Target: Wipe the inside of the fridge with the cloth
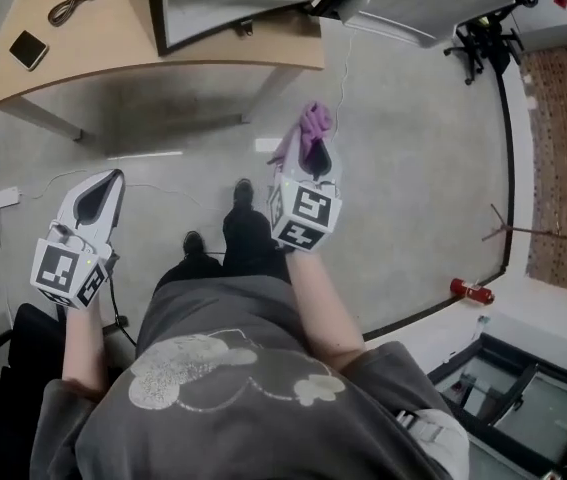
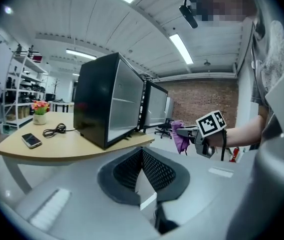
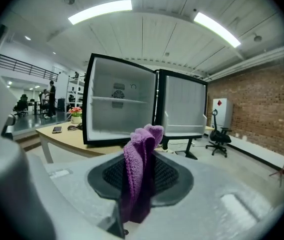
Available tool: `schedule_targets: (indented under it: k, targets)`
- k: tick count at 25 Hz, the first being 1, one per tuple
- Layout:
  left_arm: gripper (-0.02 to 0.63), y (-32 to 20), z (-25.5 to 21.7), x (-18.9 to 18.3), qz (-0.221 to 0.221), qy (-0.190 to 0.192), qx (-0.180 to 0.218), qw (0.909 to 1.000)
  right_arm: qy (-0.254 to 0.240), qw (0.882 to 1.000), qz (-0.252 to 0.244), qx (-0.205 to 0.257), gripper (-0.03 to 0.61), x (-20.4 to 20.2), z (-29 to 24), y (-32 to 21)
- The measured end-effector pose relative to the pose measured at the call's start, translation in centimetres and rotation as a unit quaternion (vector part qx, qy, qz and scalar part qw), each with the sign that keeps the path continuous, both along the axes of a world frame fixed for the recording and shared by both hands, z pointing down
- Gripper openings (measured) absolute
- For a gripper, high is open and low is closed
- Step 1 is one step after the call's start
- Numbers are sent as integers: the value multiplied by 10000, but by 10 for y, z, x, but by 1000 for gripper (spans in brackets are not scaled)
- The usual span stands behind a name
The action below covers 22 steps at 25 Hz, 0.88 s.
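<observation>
A small black fridge [image 3: 119, 115] stands on a wooden desk [image 1: 123, 48], its door [image 3: 184, 109] swung wide and its white inside showing one shelf. My right gripper [image 3: 140, 181] is shut on a purple cloth [image 3: 140, 174], held in the air short of the fridge; the cloth [image 1: 306, 133] hangs from its tip over the floor. My left gripper [image 1: 98, 196] hangs lower at the left, jaws shut with nothing between them, and from it the fridge [image 2: 109, 104] shows side-on with the right gripper [image 2: 202, 134] and cloth [image 2: 180, 136] beyond.
On the desk lie a phone [image 1: 29, 49], a coiled cable [image 1: 73, 0] and a flower pot [image 3: 75, 115]. A black office chair [image 3: 217, 136] stands right of the fridge by a brick wall [image 3: 254, 109]. A red fire extinguisher [image 1: 471, 290] lies on the floor.
</observation>
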<state>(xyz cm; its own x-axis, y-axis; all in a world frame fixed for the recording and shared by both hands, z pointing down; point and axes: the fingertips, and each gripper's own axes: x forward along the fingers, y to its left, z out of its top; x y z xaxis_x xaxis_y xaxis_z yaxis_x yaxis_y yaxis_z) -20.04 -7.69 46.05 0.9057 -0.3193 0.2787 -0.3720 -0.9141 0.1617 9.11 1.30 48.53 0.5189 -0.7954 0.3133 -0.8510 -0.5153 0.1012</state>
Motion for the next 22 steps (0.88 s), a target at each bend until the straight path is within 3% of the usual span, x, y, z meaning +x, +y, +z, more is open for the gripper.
schedule_targets:
  k: [7, 13, 16, 22]
  targets:
    - [17, 33, -11, 56, 782, 155, -105, 9968, -77, 9964, 803, -242, 87, 22, 12, 91]
    - [17, 73, -20, 81, 1213, 174, -59, 9924, -99, 9945, 1044, -64, 87, 27, 8, 129]
    - [17, 98, -27, 89, 1267, 214, 65, 9917, -63, 9966, 817, 124, 87, 20, 1, 144]
    - [17, 165, -42, 90, 1212, 394, 167, 9917, -127, 9979, -143, 618, 87, -20, -23, 190]
